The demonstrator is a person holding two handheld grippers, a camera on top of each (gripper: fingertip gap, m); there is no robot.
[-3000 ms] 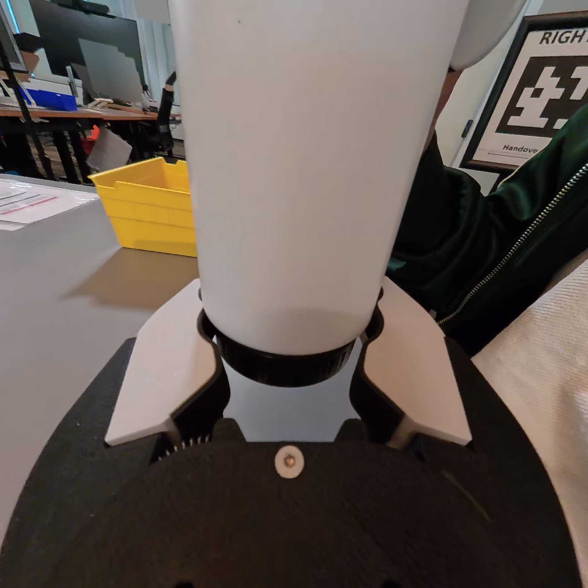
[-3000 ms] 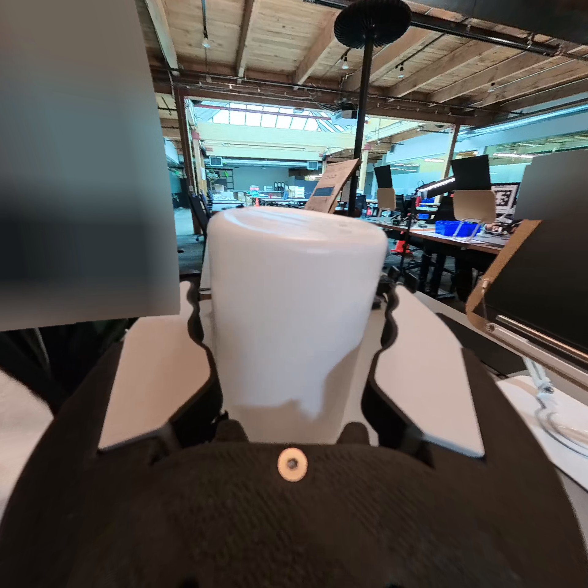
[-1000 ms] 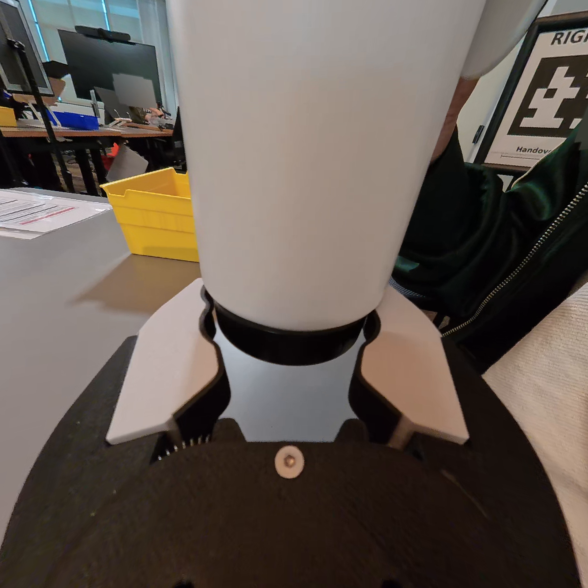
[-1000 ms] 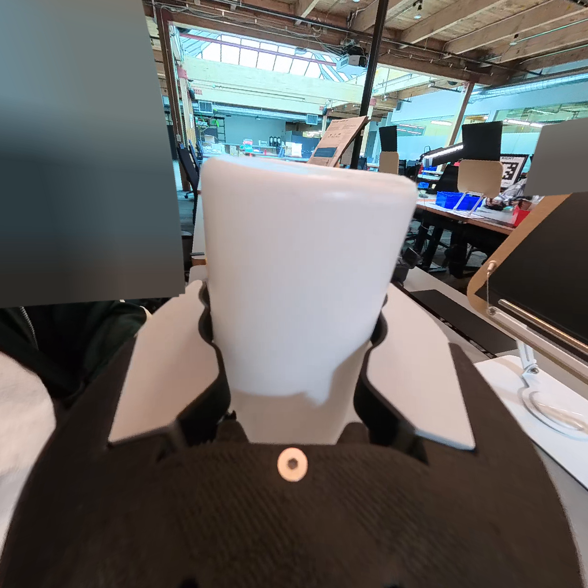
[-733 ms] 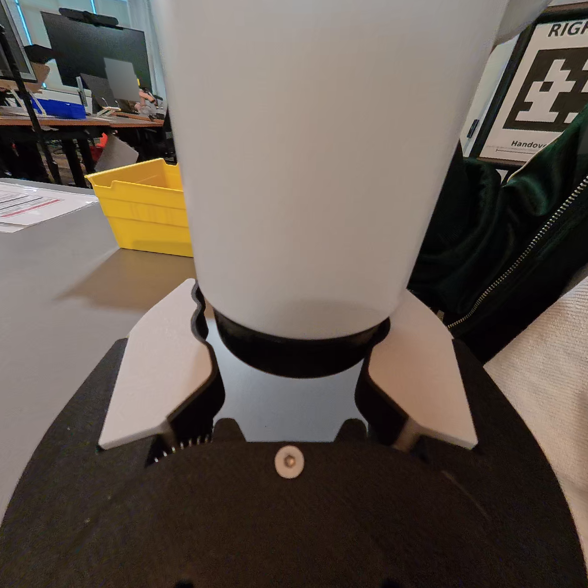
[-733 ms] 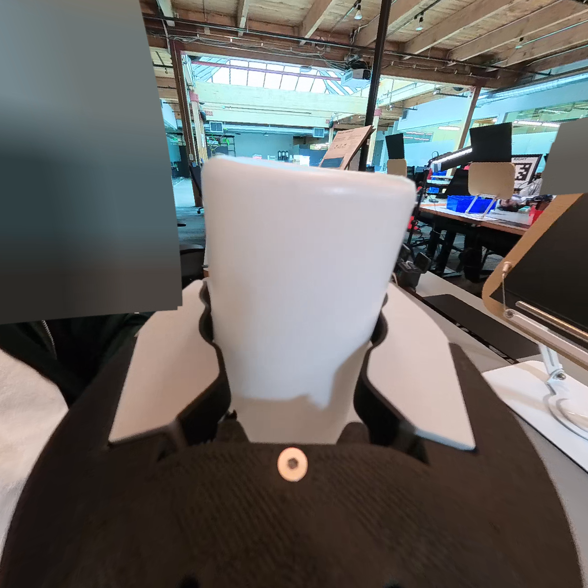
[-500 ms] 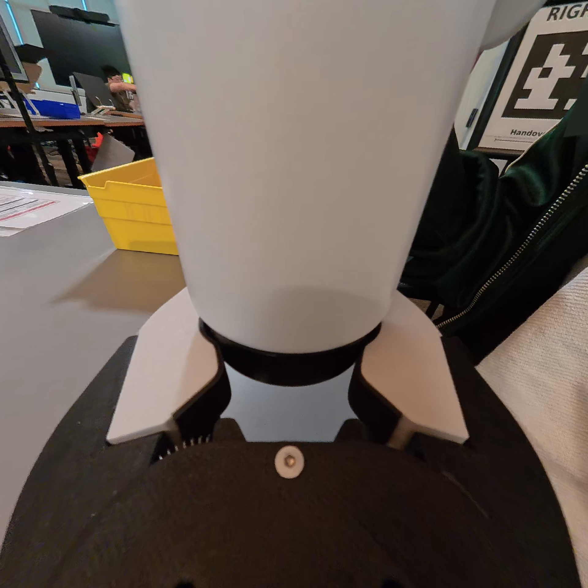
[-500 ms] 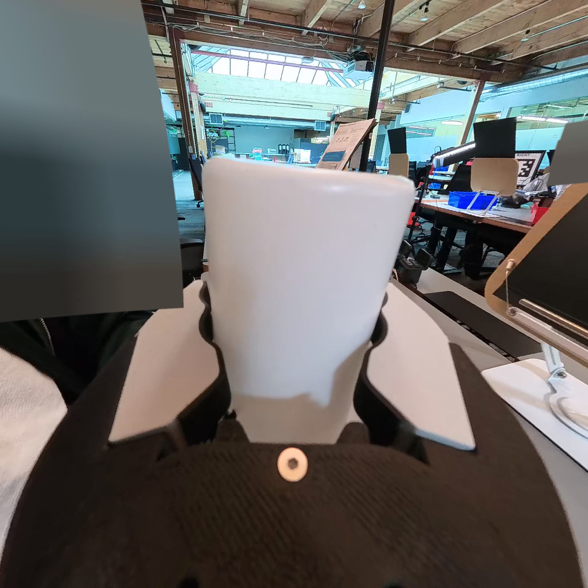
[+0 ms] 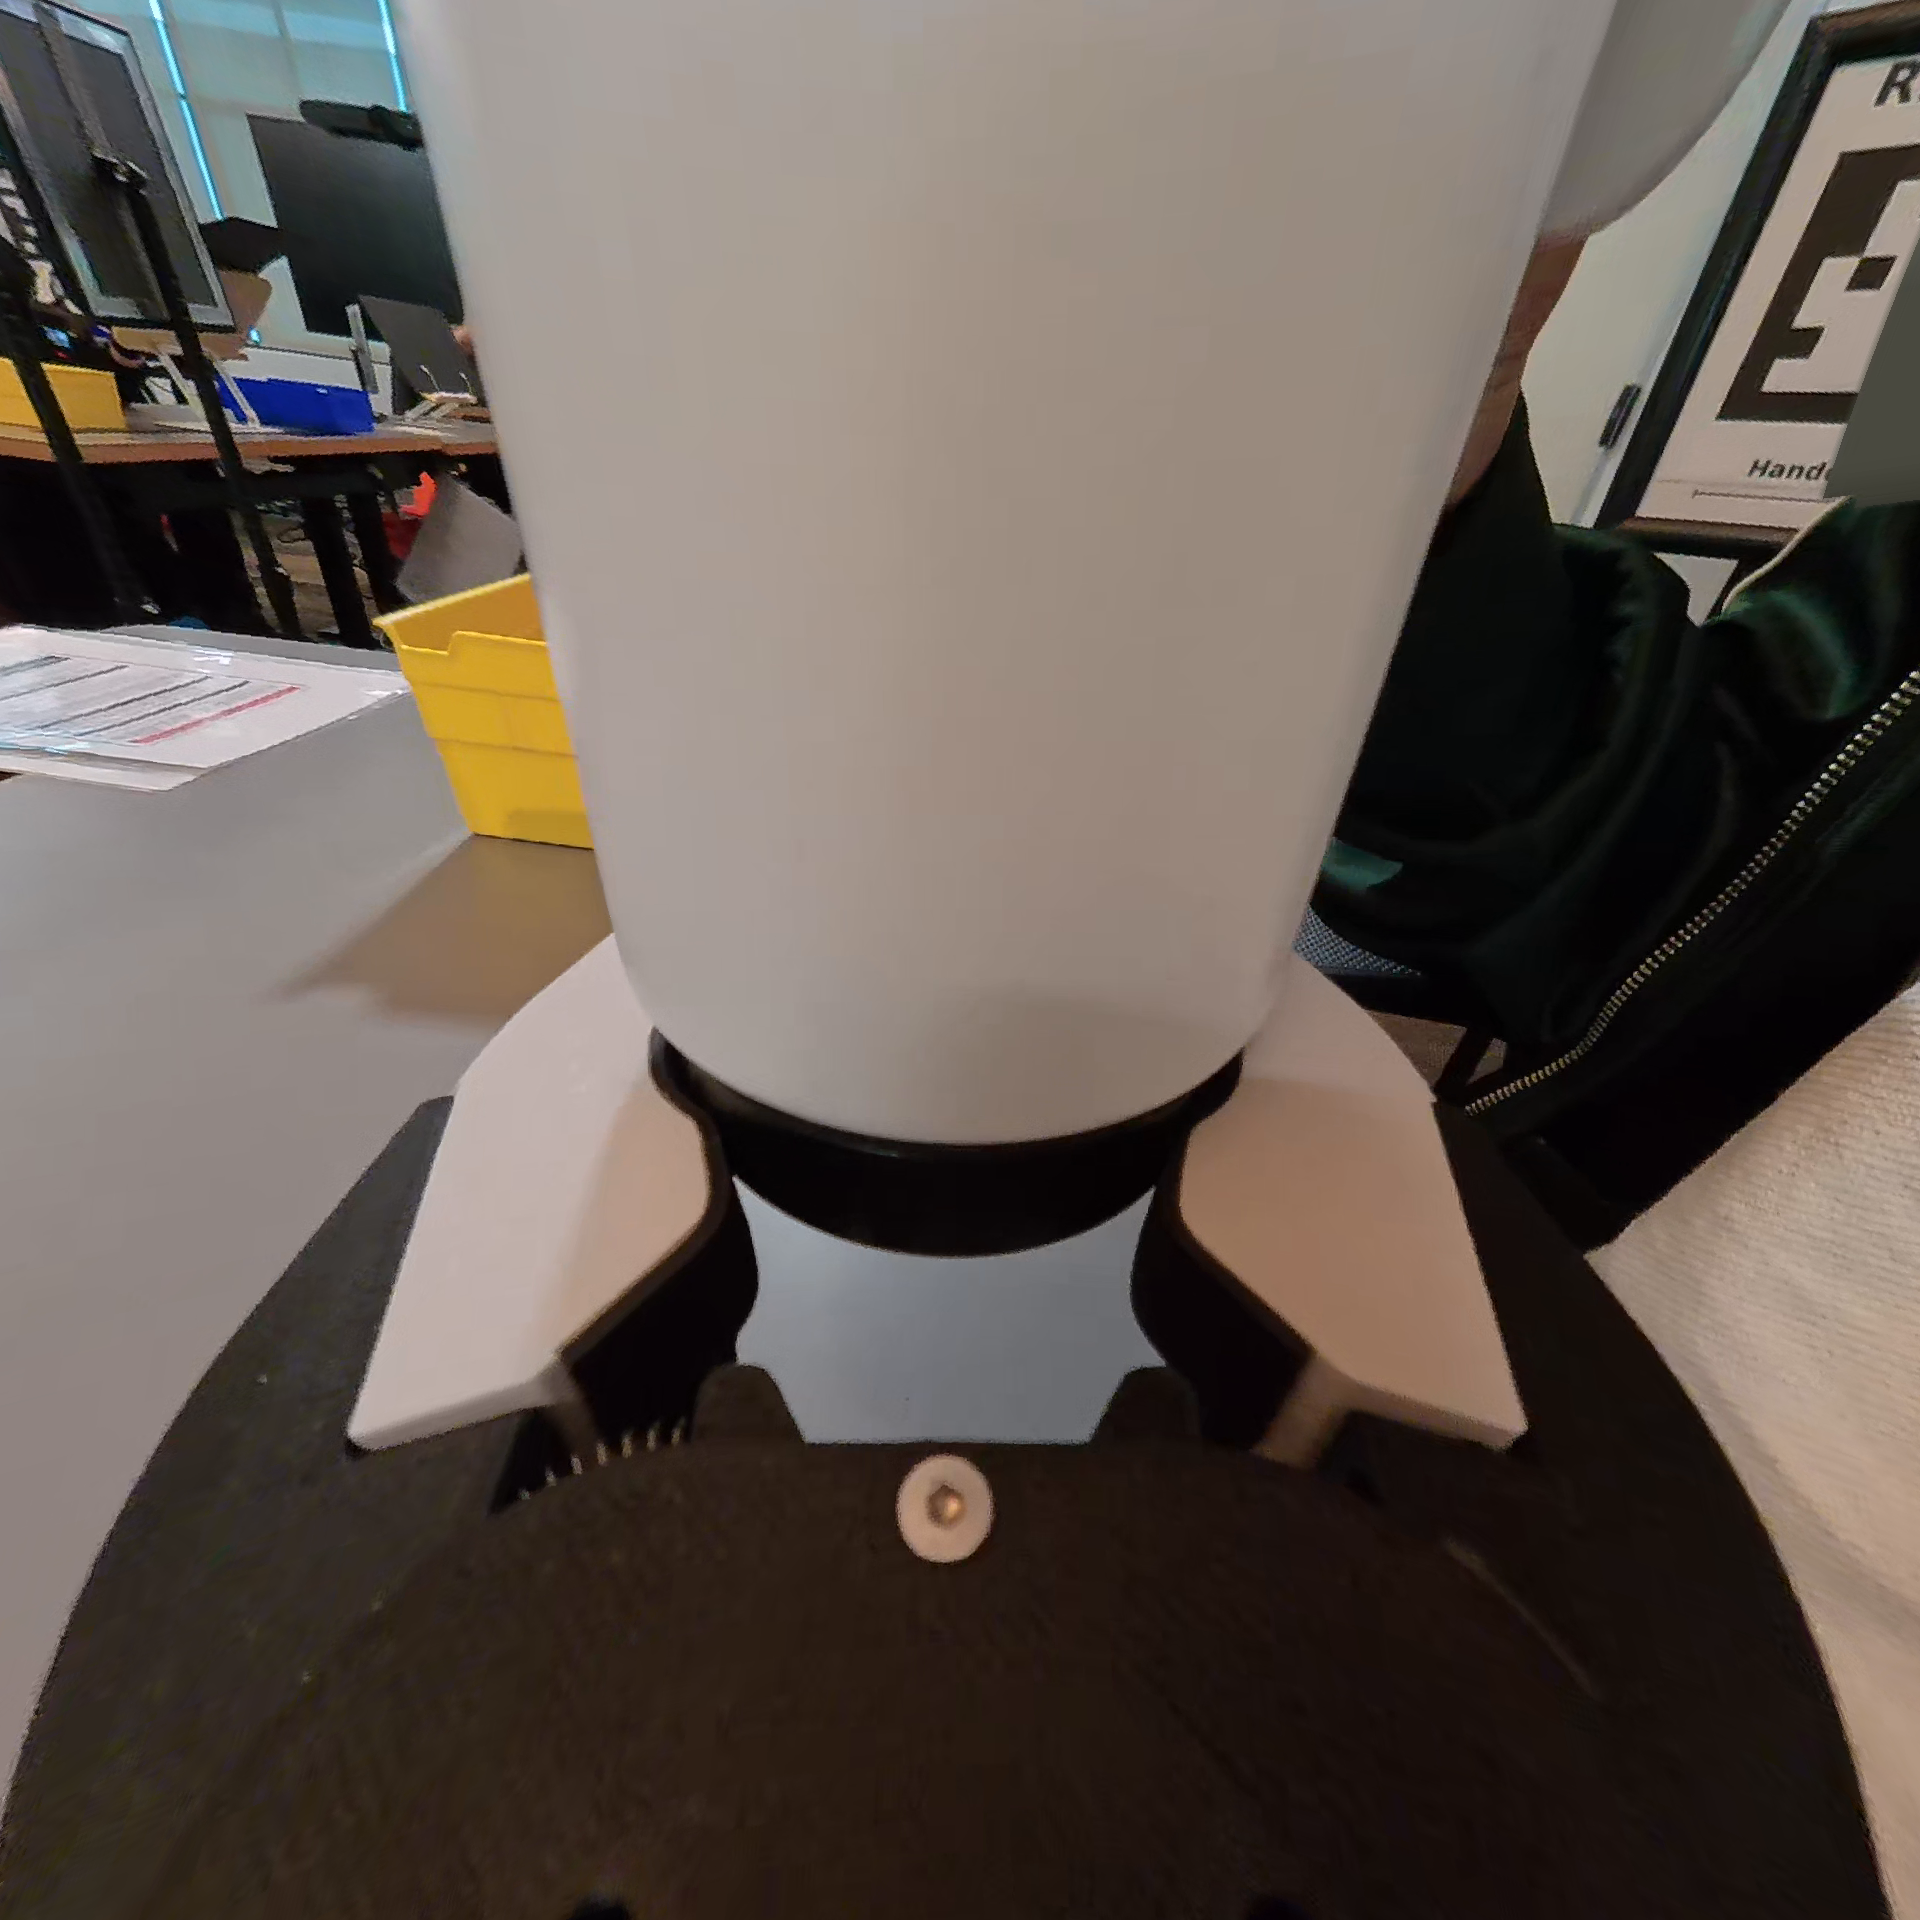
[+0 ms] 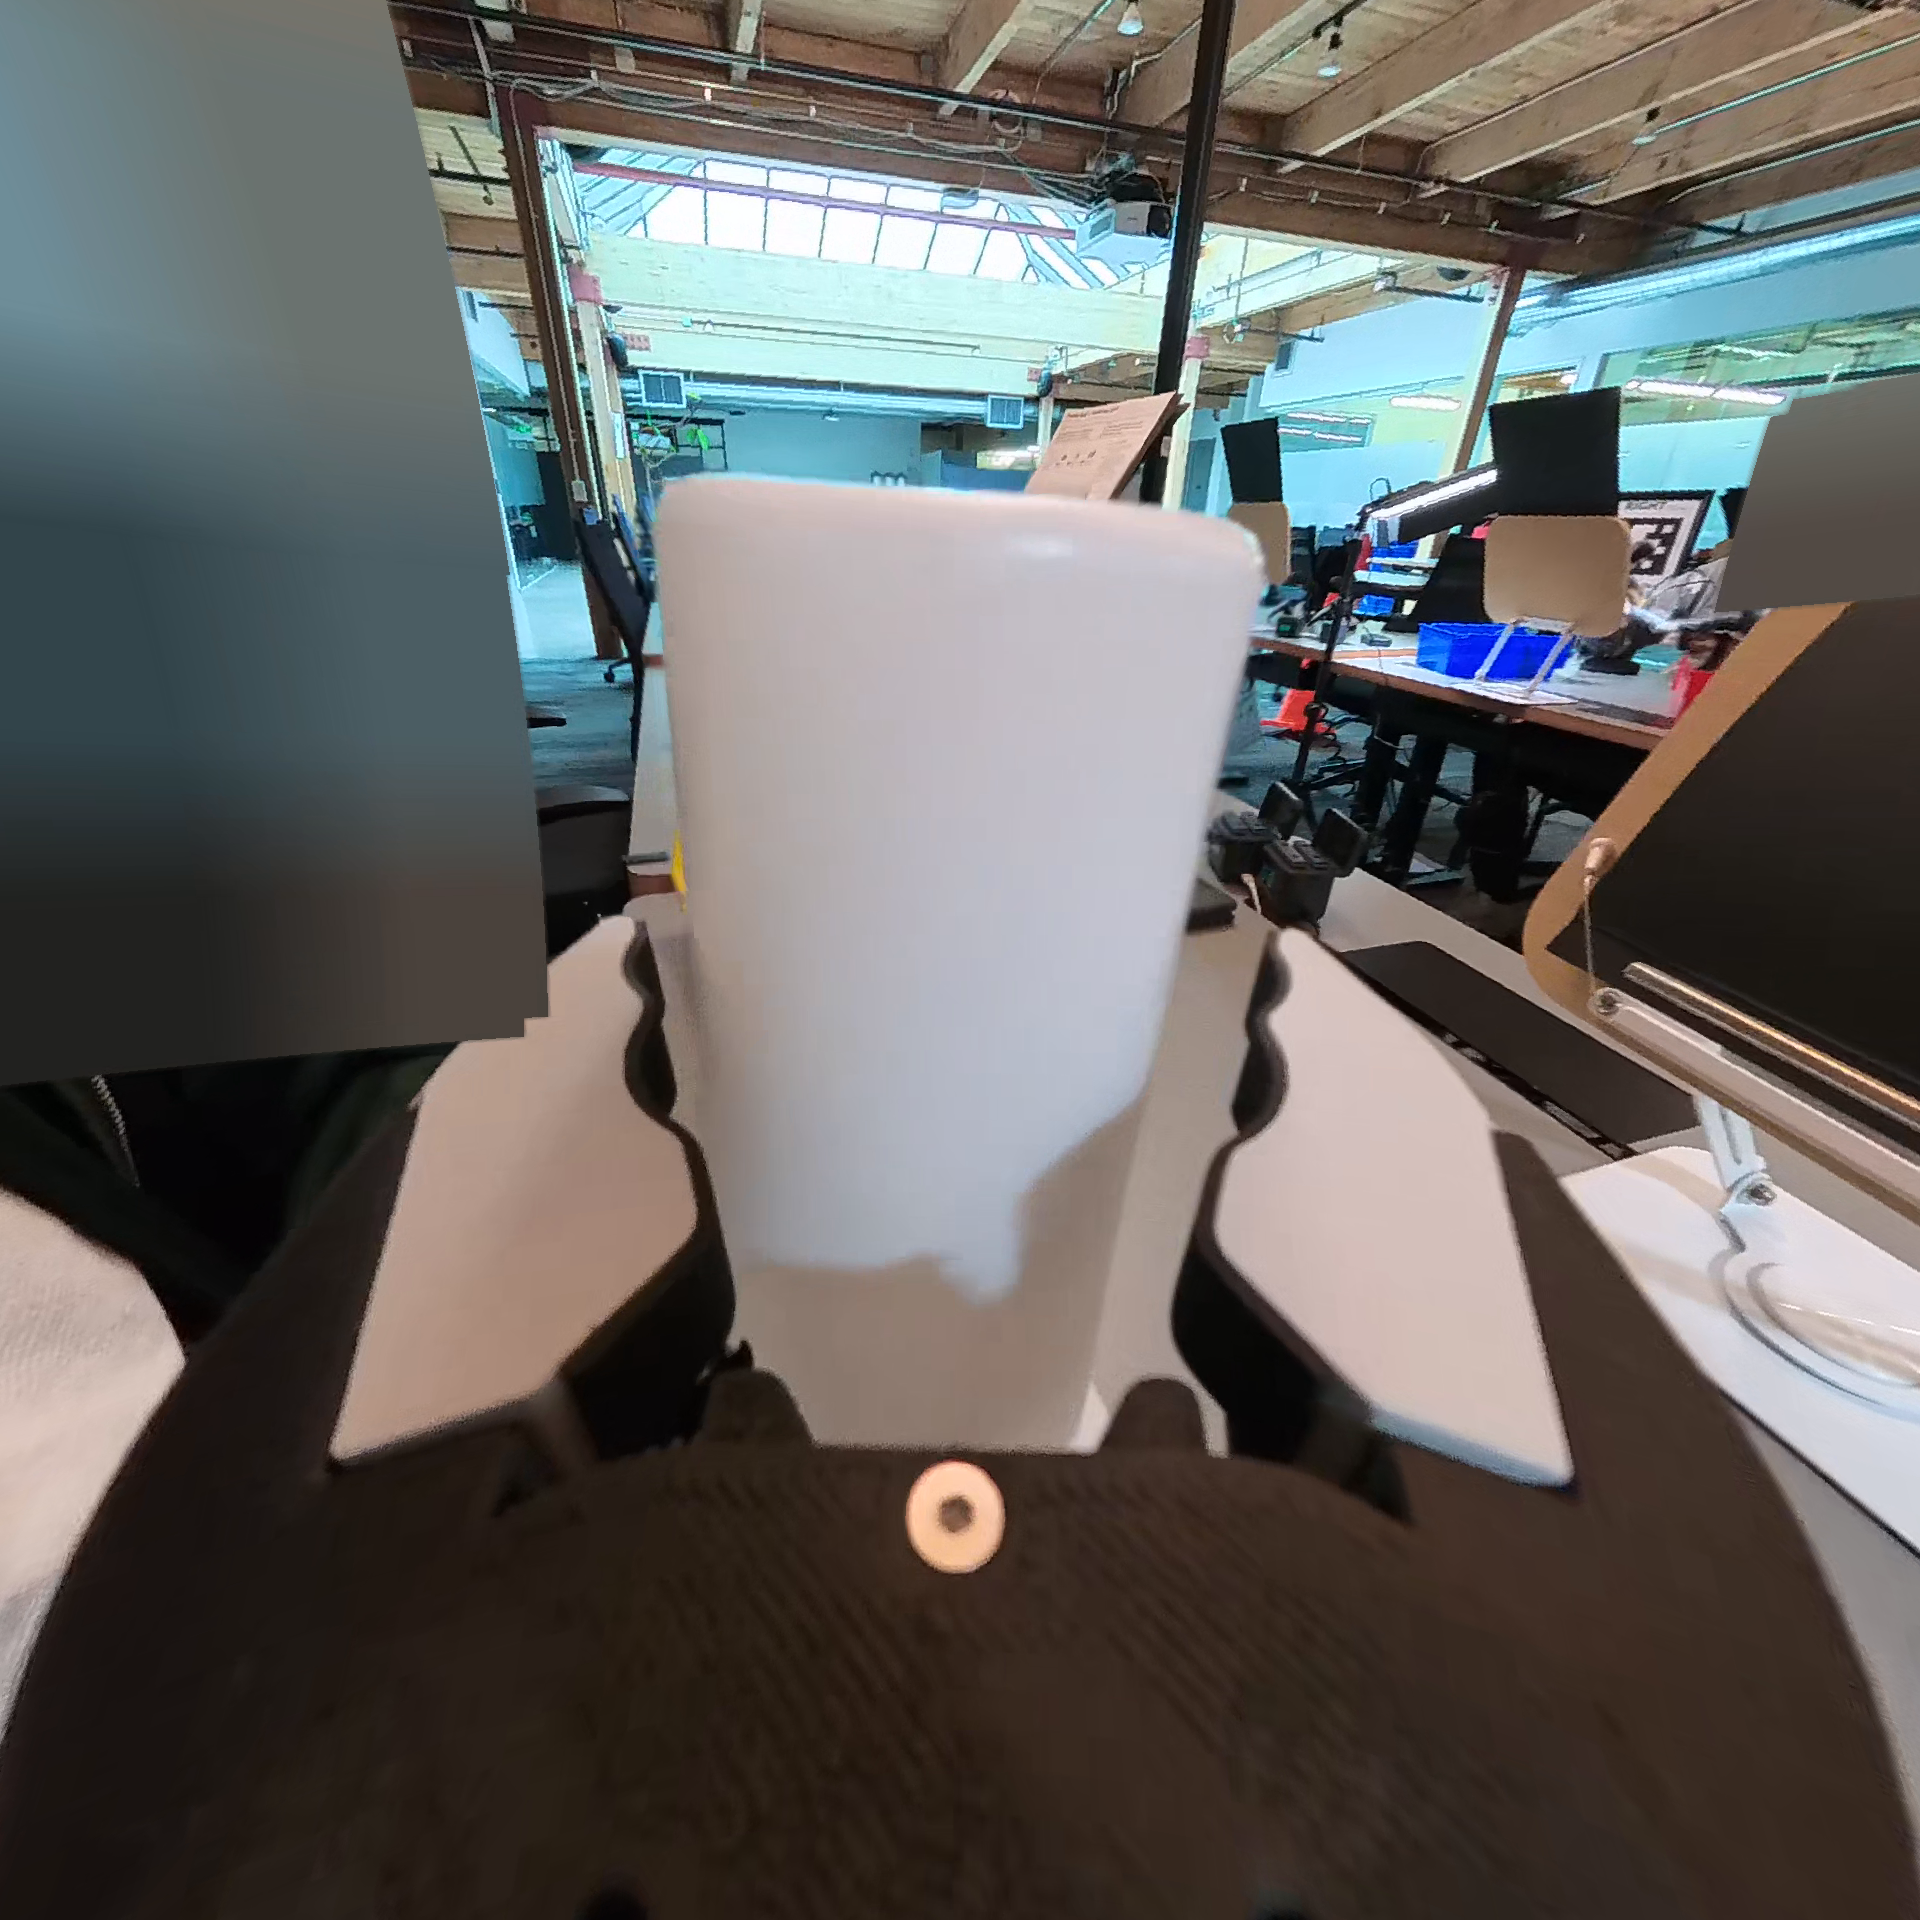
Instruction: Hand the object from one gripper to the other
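A white bottle [image 9: 935,520] with a black end ring [image 9: 940,1195] fills the left wrist view. My left gripper [image 9: 945,1060] is shut on it at the ring end, with both fingertips against the ring. In the right wrist view the bottle's other end [image 10: 935,831] stands between the fingers of my right gripper [image 10: 953,935]. The right jaws are spread, and a narrow gap shows on each side of the bottle. Neither gripper shows in the other's view.
A yellow bin [image 9: 488,717] and a printed sheet [image 9: 135,707] lie on the grey table [image 9: 208,1039] to the left. A person's dark green jacket [image 9: 1558,779] is close on the right. A black board on a white stand [image 10: 1766,883] is at the right. My right fingertips sit around 15 centimetres from my left ones.
The right jaws have spread a little and the bottle looks narrower and farther off in that view. The left grip on the ring end is unchanged.
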